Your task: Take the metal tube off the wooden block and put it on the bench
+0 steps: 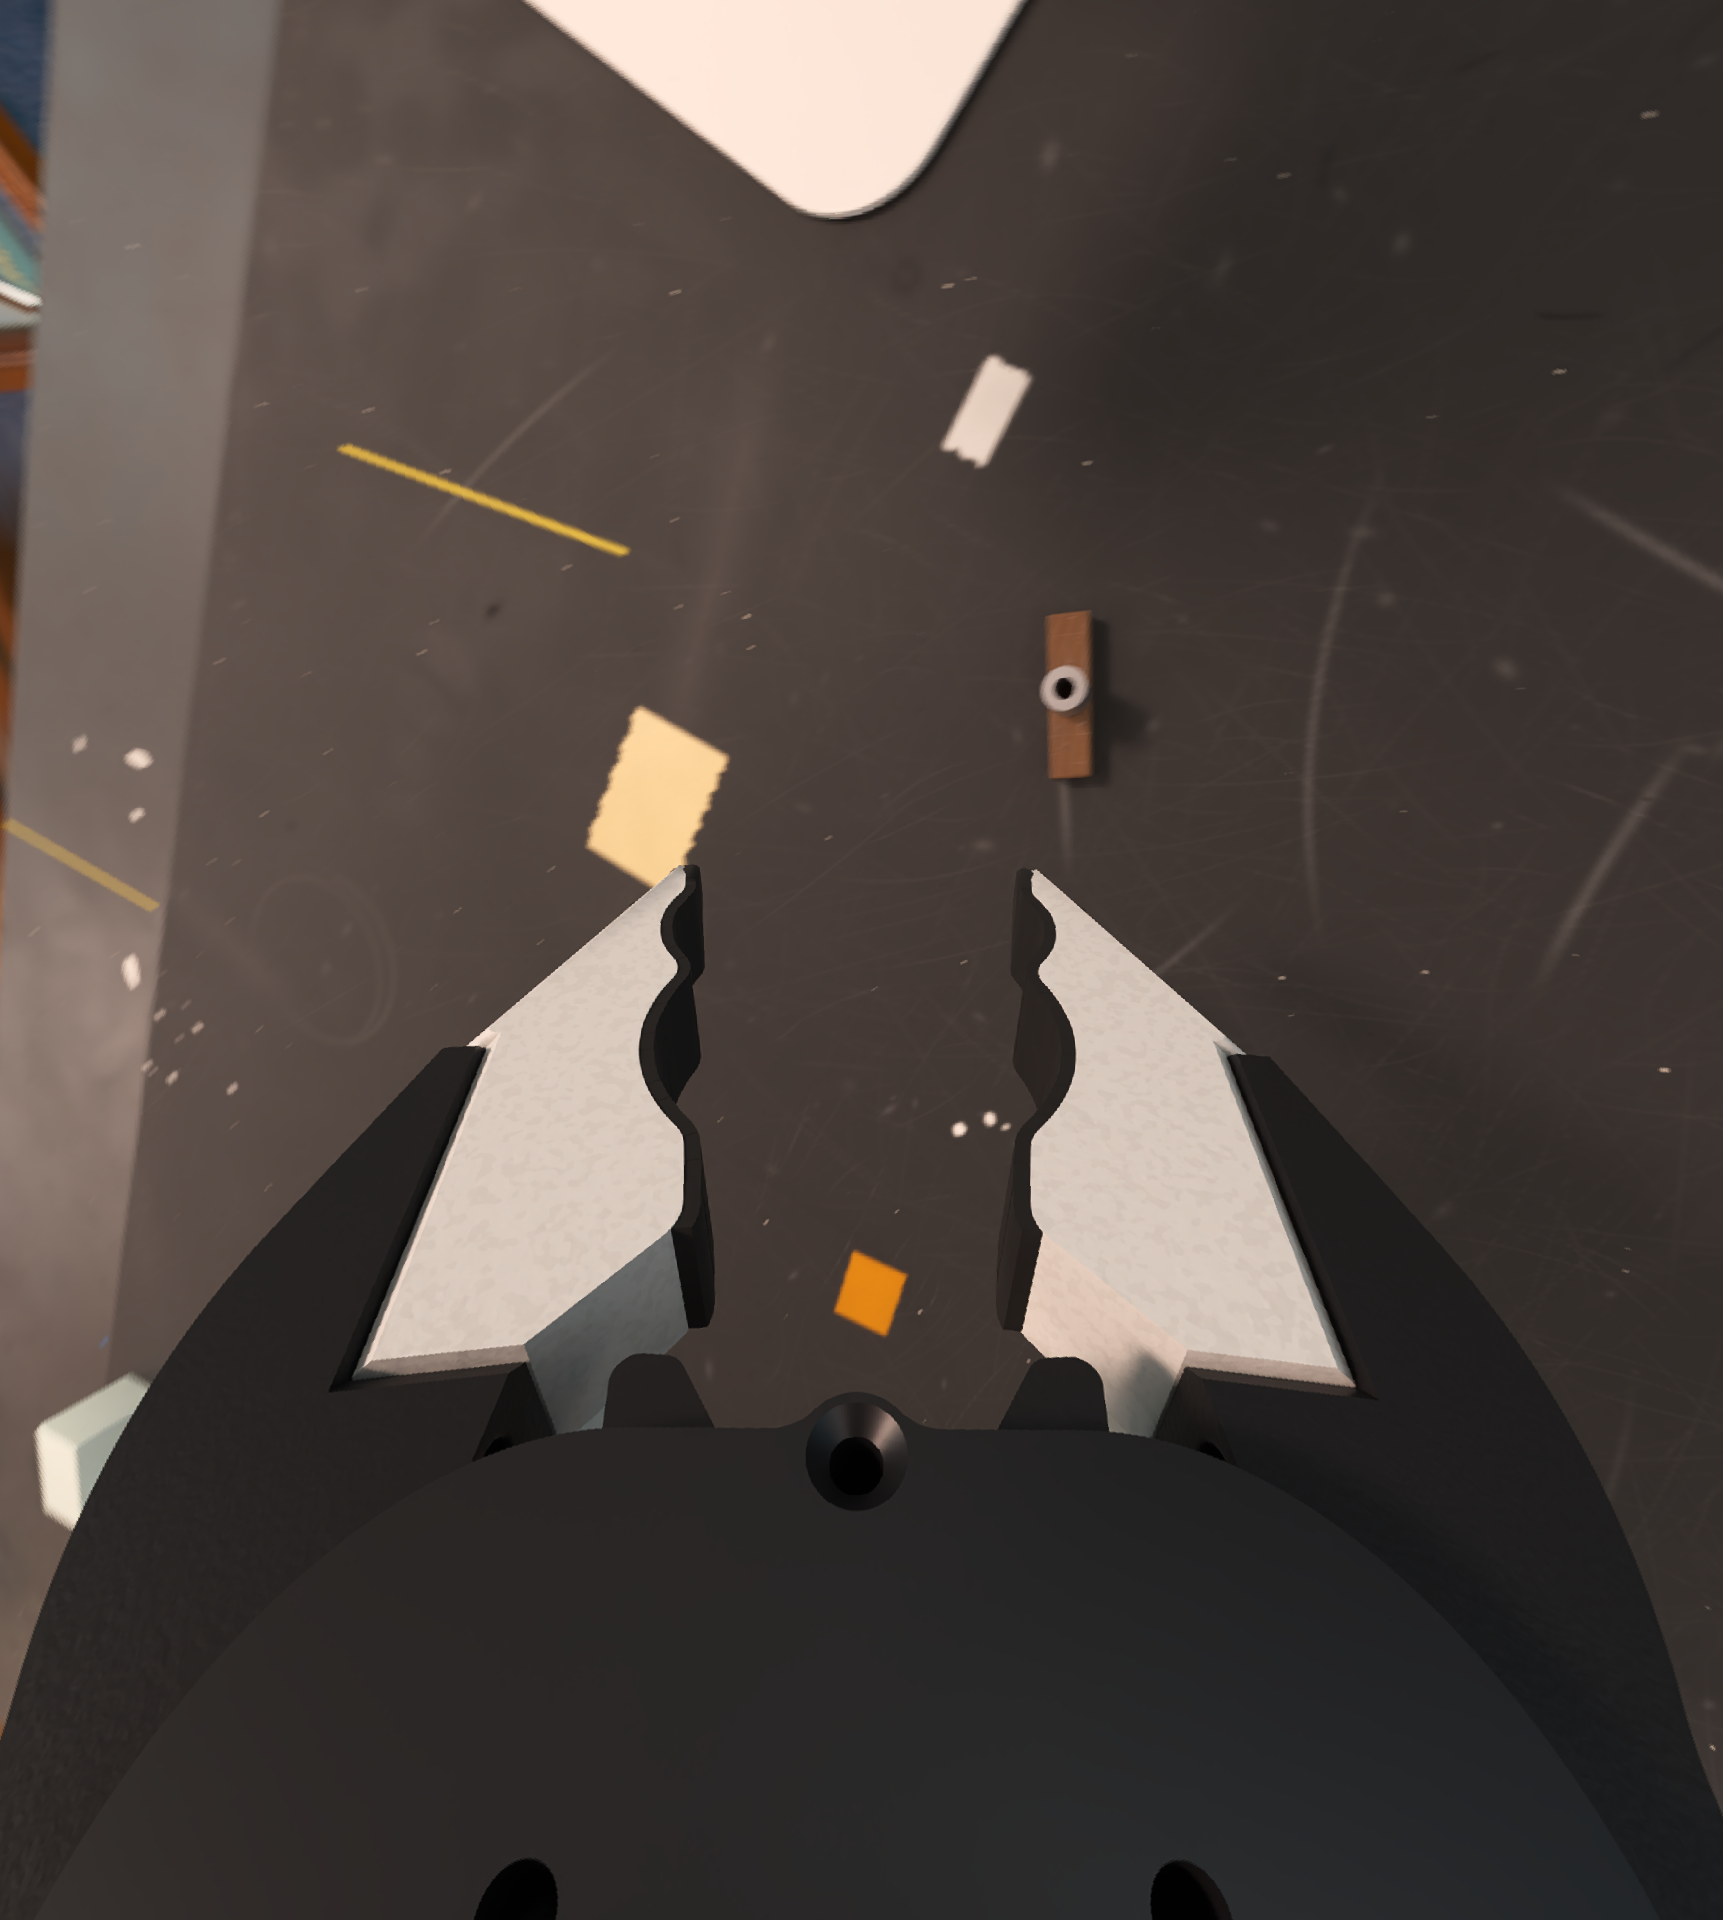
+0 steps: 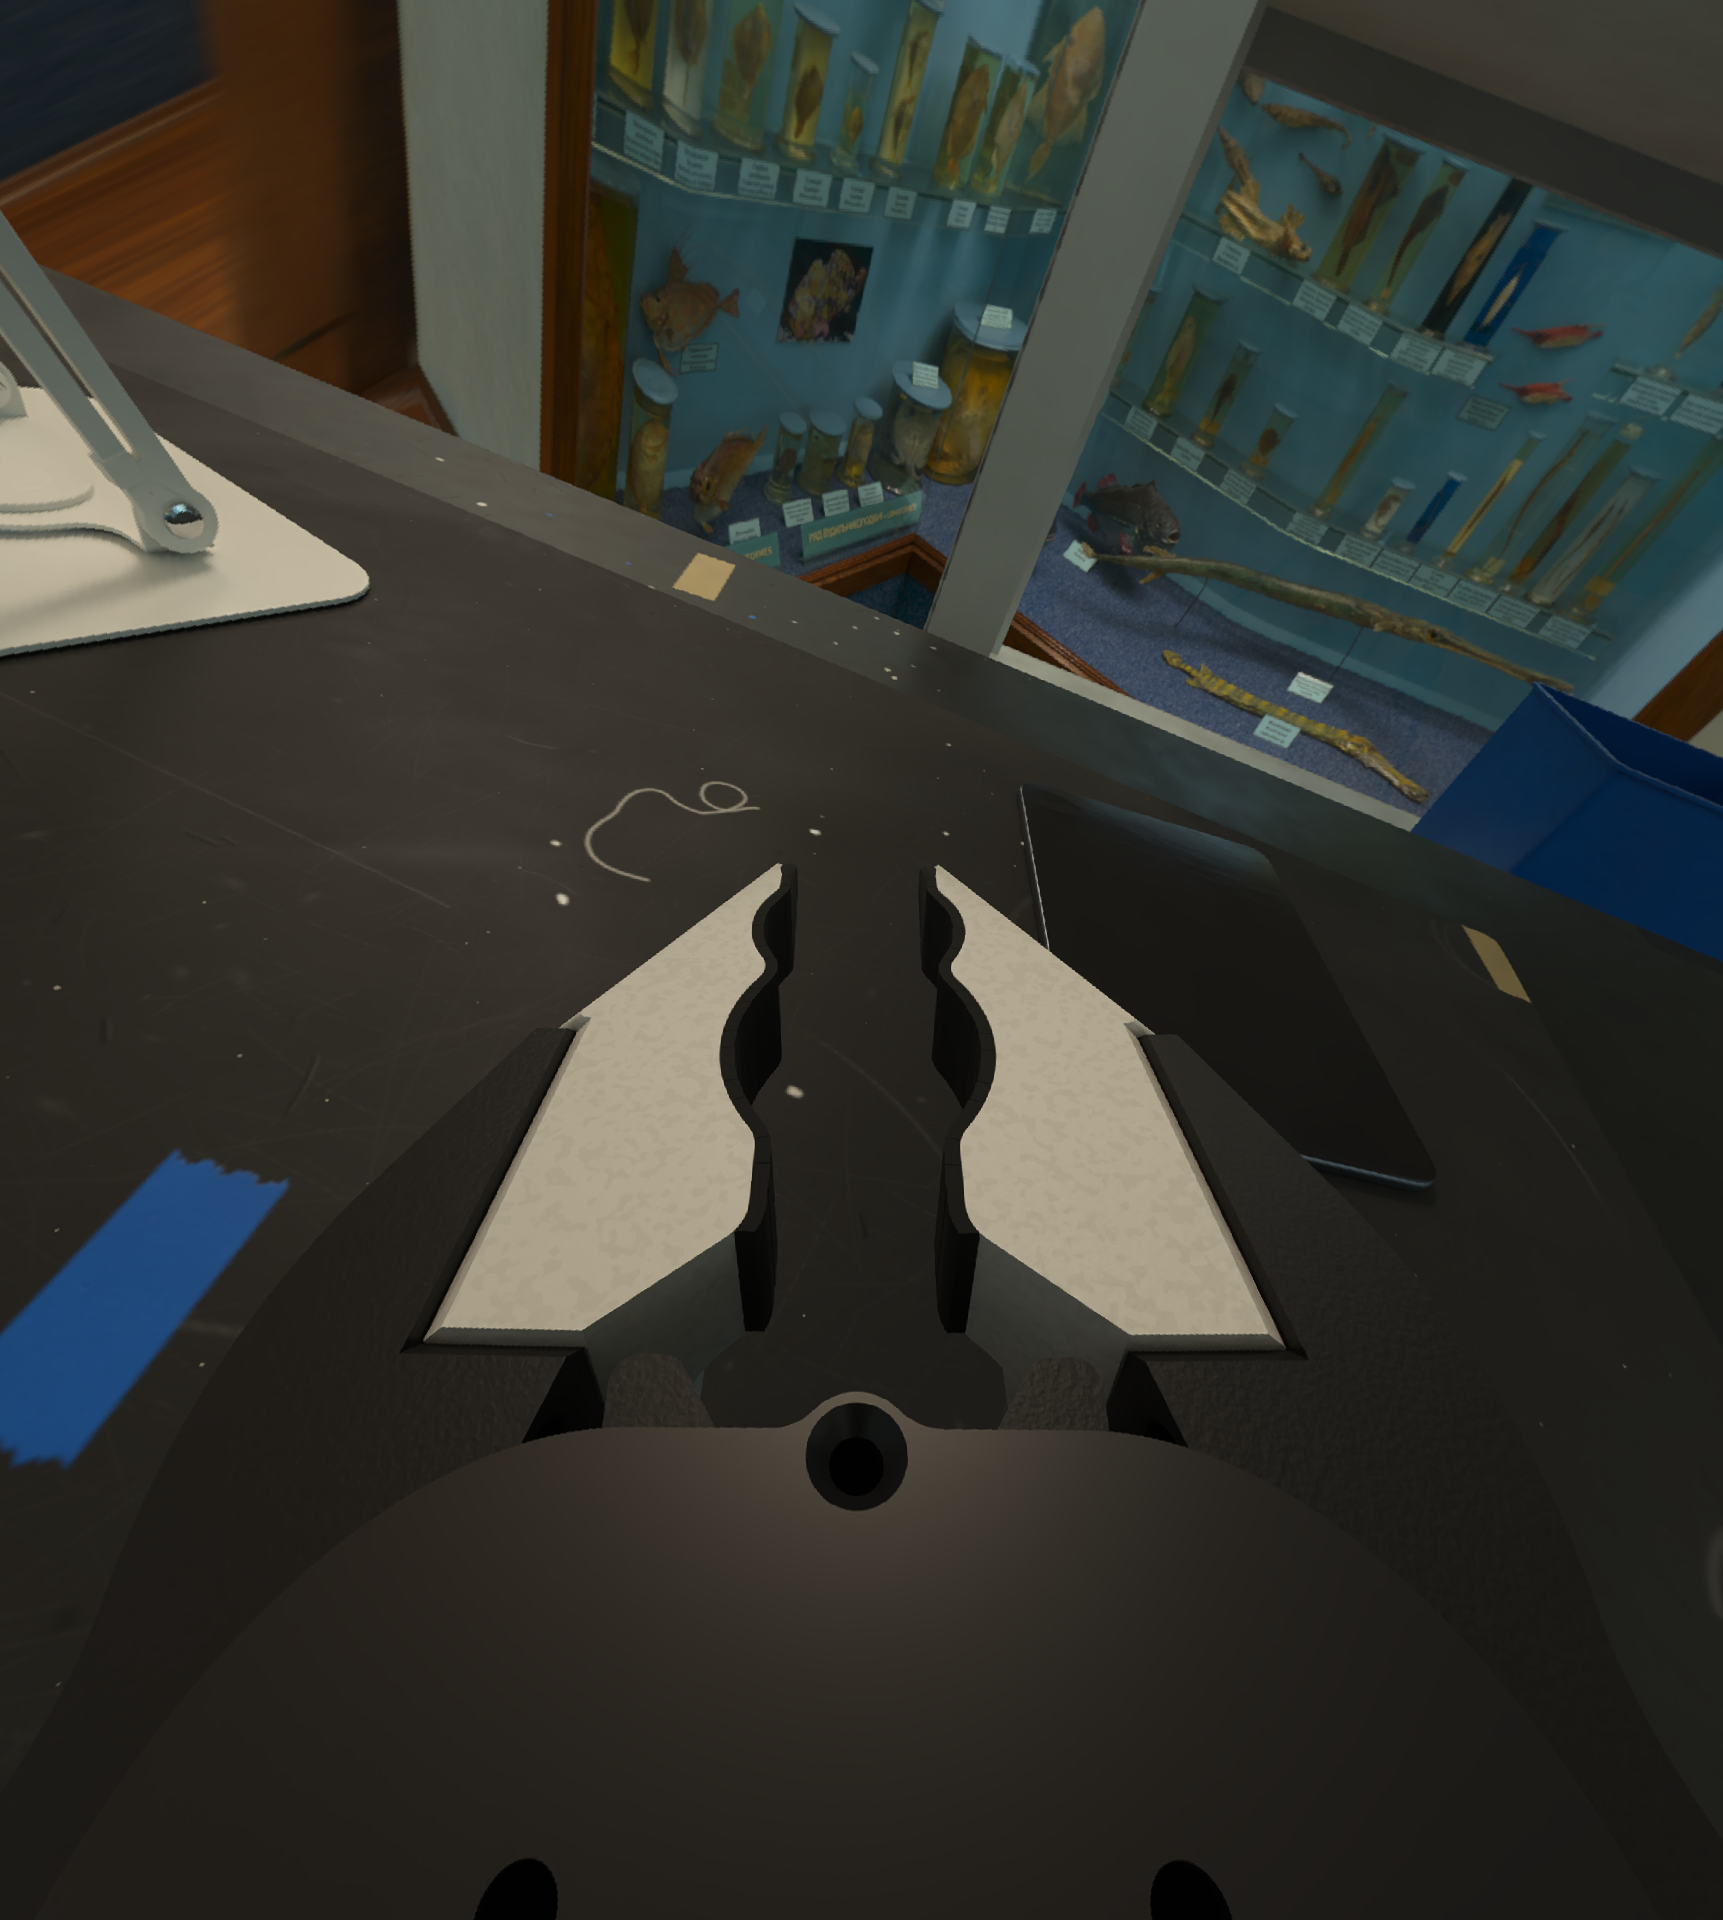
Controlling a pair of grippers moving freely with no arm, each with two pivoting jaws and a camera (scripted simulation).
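Left gripper (image 1: 855,873): looks straight down at the dark bench (image 1: 1356,935) from well above; fingers spread wide, nothing between them.
Pale yellow tape patch (image 1: 657,795): just ahead of the left fingertip (image 1: 682,894).
Orange square (image 1: 869,1291): on the bench, seen between the fingers near their base.
Wooden block (image 1: 1071,694): ahead and slightly right of the right fingertip, well apart, lying flat.
Metal tube (image 1: 1063,688): standing upright on the block, seen end-on as a ring.
White tape scrap (image 1: 986,412): farther ahead.
Right gripper (image 2: 857,871): low over the bench (image 2: 317,883), fingers parted by a narrower gap, empty.
Blue tape strip (image 2: 104,1307): to its left.
Dark tablet (image 2: 1221,997): just to its right.
Blue bin (image 2: 1626,821): farther right, past the bench edge.
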